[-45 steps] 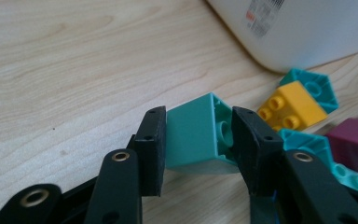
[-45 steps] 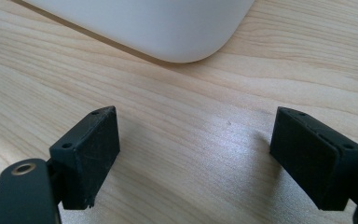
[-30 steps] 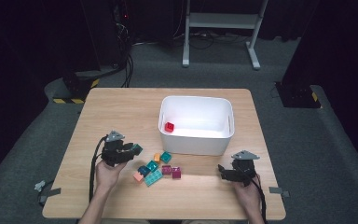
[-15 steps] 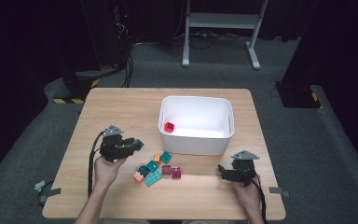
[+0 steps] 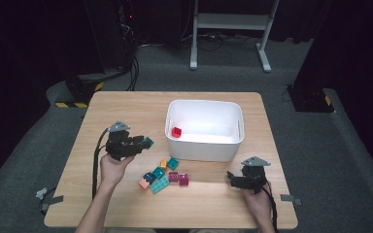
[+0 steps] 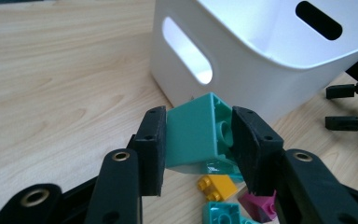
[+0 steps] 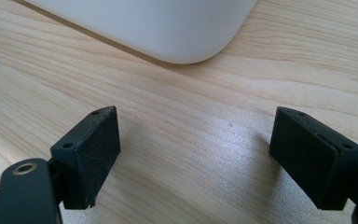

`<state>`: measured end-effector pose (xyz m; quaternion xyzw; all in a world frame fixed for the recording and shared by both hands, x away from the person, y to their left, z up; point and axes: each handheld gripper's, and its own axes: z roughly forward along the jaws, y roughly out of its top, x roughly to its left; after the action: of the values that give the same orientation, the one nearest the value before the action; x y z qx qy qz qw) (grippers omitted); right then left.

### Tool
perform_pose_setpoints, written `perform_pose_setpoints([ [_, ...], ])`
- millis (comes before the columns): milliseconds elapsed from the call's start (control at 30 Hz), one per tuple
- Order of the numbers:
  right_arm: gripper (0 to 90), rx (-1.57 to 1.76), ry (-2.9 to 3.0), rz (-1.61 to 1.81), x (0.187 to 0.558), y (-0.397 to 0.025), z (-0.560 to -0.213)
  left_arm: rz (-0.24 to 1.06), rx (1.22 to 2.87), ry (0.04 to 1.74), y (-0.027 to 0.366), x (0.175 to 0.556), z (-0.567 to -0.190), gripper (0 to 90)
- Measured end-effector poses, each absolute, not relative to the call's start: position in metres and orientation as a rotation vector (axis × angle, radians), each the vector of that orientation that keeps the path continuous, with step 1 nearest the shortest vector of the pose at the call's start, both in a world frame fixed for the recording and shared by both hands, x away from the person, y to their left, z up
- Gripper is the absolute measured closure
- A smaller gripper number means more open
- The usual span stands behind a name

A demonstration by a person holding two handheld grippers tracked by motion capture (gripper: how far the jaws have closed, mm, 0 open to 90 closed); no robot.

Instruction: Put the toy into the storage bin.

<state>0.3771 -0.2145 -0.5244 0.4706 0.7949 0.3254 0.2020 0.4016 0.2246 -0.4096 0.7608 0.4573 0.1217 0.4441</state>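
Nearest the person's edge of the pale wooden table [image 5: 126, 204], the right gripper [image 5: 236, 181] rests low by the right-hand corner, its two black jaws spread wide with nothing but bare wood between them; in the right gripper view the rounded lower corner of the white plastic bin [image 7: 168, 28] lies just beyond. Left of that gripper, toward the middle of the table, sits a loose cluster of small plastic toy bricks [image 5: 162, 177]: a salmon-pink one and a light teal plate at the near end, darker teal pieces and a small orange one behind them, and two magenta ones on the right side.

Farther in and to the left, the left gripper [image 5: 143, 142] is raised above the table and clamped on a teal plastic building brick [image 6: 196, 133], which is pinched on two opposite sides with its stud face turned sideways. It hangs over the wood just left of the bin, clear of the bin's wall and above the brick cluster.

Beyond that stands the bin, a rectangular tub with oval handle slots, and inside it, near its left wall, lies a single small red brick [image 5: 177, 132].
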Motion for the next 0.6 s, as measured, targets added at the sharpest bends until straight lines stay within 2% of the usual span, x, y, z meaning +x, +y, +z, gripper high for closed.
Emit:
perform_pose_setpoints([
  [600, 15.9, 1.314, 2.22, 0.909, 0.377, -0.215, -0.524, 0.304, 1.897, 1.064, 0.198, 0.423, -0.366, 56.9],
])
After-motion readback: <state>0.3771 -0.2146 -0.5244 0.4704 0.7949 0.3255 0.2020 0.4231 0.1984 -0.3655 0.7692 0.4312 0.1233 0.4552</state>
